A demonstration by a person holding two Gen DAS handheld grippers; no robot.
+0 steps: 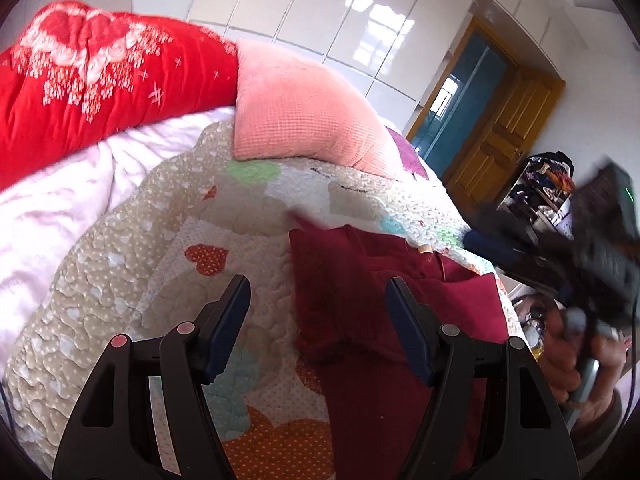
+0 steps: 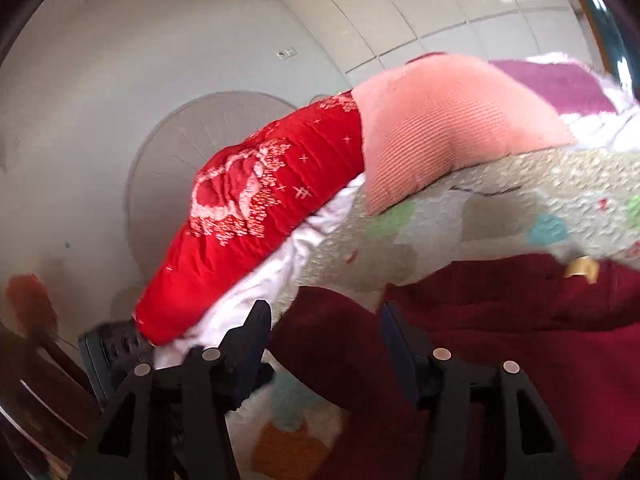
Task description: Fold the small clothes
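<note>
A dark red garment (image 1: pixel 384 304) lies on the patterned quilt (image 1: pixel 132 248) of a bed. My left gripper (image 1: pixel 318 300) is open and empty, held above the garment's left edge. The right gripper (image 1: pixel 592 256) shows blurred at the right of the left wrist view, held in a hand. In the right wrist view the right gripper (image 2: pixel 326 328) is open and empty just over the garment (image 2: pixel 520 320), which has a small tan label (image 2: pixel 582 268) near its far edge. The left gripper's body (image 2: pixel 116 348) shows at the lower left.
A red floral duvet (image 1: pixel 100 80), a pink pillow (image 1: pixel 300 112) and white bedding (image 1: pixel 52 208) lie at the bed's far side. White wardrobe doors (image 1: pixel 340 12) stand behind. A wooden door (image 1: pixel 504 136) and a cluttered shelf (image 1: pixel 544 184) are at the right.
</note>
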